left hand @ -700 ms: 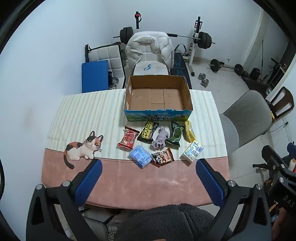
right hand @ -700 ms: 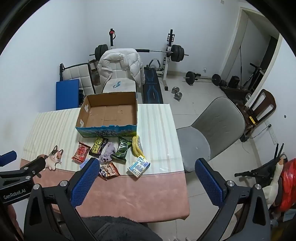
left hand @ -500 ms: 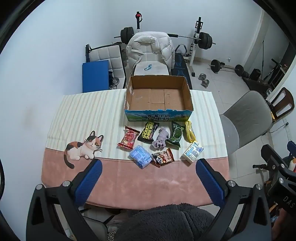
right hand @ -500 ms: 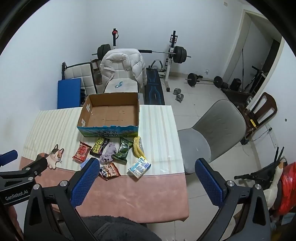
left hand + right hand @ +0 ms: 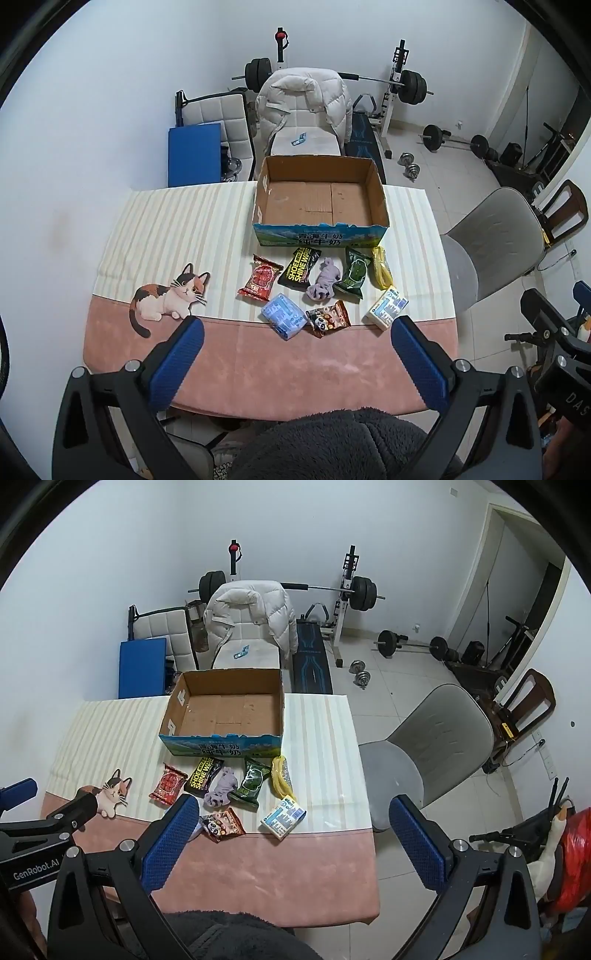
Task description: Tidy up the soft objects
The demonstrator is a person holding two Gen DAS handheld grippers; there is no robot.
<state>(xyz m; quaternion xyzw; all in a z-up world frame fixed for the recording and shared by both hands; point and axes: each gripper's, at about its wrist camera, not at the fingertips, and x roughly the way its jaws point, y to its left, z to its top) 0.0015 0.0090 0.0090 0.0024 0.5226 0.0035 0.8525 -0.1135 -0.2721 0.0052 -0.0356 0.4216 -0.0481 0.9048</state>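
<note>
An empty cardboard box stands at the table's far side. In front of it lie several soft packets: a red snack bag, a black wipes pack, a purple cloth, a green bag, a yellow pack, a blue pack, a brown snack bag and a white-blue tissue pack. My left gripper is open and empty, high above the table's near edge. My right gripper is open and empty, above the table's right front.
The table has a striped and pink cloth with a printed cat. A grey chair stands right of the table. A chair with a white jacket, a blue mat and weights stand behind.
Both grippers have shifted slightly; the right view has drifted a little right and forward. Nothing on the table has moved.
</note>
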